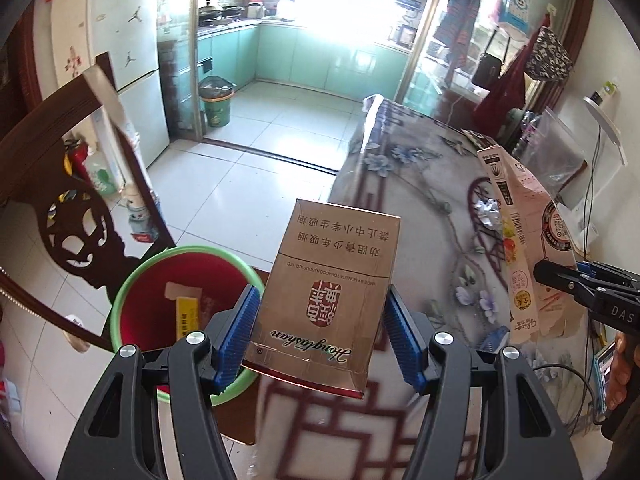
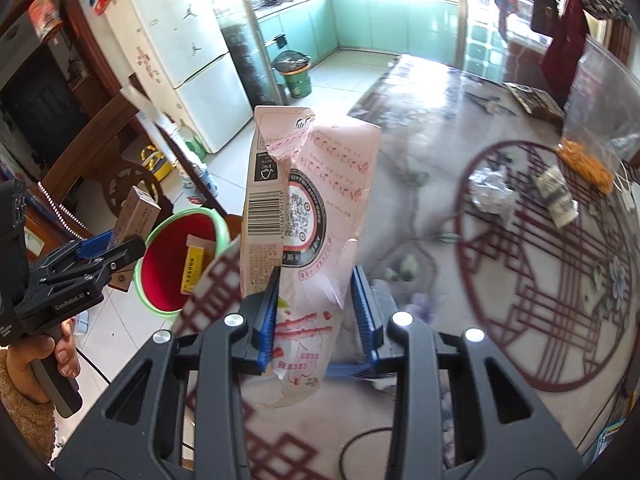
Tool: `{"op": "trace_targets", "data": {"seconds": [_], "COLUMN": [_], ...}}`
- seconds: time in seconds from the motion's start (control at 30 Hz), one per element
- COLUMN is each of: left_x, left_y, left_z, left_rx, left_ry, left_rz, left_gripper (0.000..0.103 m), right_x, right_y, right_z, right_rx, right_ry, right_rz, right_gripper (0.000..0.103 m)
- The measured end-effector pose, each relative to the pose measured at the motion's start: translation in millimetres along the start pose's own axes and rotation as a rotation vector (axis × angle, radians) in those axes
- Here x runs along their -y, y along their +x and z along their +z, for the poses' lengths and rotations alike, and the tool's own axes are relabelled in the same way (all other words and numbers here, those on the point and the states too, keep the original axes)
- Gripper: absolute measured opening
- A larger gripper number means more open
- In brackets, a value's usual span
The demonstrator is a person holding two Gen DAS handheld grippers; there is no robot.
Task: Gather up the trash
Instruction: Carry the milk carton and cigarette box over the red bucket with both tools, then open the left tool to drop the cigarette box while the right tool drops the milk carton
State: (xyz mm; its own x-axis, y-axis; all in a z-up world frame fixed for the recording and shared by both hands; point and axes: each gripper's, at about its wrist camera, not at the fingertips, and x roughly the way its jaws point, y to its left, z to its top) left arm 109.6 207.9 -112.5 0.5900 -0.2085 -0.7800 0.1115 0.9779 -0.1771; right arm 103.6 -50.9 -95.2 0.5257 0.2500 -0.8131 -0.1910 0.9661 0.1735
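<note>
Two grippers, each loaded. Left gripper: jaws clamped on one gold cigarette carton, held off surface's edge, beside bin. Right gripper: jaws grasping one torn pink snack bag, raised over surface's near edge.

One red bin, green rim, on floor by carved chair; one yellow box inside.

Surface: floral cloth under clear cover; one foil wad, one clear bag of orange snacks.

Room: tiled floor, white fridge, teal kitchen cabinets beyond.

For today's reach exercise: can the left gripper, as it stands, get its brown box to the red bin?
Probably yes. The left gripper holds the brown box just right of the red bin, whose open mouth shows no cover; only a yellow box lies inside.
</note>
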Motion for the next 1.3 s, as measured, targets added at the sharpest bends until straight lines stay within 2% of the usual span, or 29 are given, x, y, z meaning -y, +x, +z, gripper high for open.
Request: {"op": "trace_targets", "data": {"seconds": [0.47, 0.77, 0.9, 1.13, 1.2, 1.23, 1.3], "left_x": [-84.6, -132.5, -143.9, -155.0, -155.7, -155.4, -155.4], "left_y": [-1.8, 12.1, 11.0, 11.5, 11.5, 10.4, 9.3], "left_z": [-15.2, -33.1, -36.7, -39.6, -39.1, -38.7, -38.2], "left_rx": [-0.016, -0.067, -0.063, -0.069, -0.061, -0.052, -0.046], "left_ry": [-0.159, -0.293, -0.319, -0.362, -0.368, -0.375, -0.379], "left_rz": [0.095, 0.185, 0.204, 0.211, 0.216, 0.215, 0.216], "left_gripper": [0.060, 0.060, 0.060, 0.061, 0.071, 0.072, 0.074], "right_x": [-79.1, -142.6, -170.7, -198.4, -201.8, -201.2, -201.8], "right_y": [31.5, 91.0, 114.0, 129.3, 129.4, 129.4, 128.0], "right_z": [12.0, 17.9, 17.4, 21.4, 23.4, 22.9, 26.9], "right_rx": [-0.037, -0.161, -0.203, -0.217, -0.204, -0.199, -0.188], "right_ry": [-0.107, -0.215, -0.280, -0.349, -0.358, -0.359, -0.360], "right_rz": [0.051, 0.174, 0.171, 0.175, 0.174, 0.172, 0.171], "right_gripper": [0.033, 0.033, 0.033, 0.034, 0.038, 0.044, 0.046]}}
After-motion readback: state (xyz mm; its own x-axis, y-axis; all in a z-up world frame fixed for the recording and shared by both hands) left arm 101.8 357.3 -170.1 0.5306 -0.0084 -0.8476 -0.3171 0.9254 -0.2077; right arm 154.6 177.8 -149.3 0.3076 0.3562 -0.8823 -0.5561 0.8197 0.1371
